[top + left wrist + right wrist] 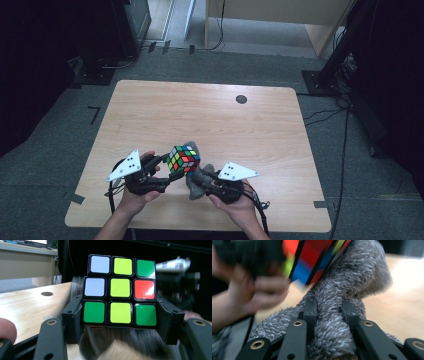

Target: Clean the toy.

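The table (210, 115) has a light wood top with rounded corners. Near its far right side there is a small dark round spot (241, 99) in the wood. The table stands on a grey carpet floor (350, 165). Small strips of dark tape (77, 198) stick to the floor by the table's near left corner, and one more strip (321, 204) lies by the near right corner. Thin black cables (320, 116) run over the floor on the right. Behind the table stands a pale wooden desk (280, 12). On the far right a black stand (340, 50) rises from a flat black foot.
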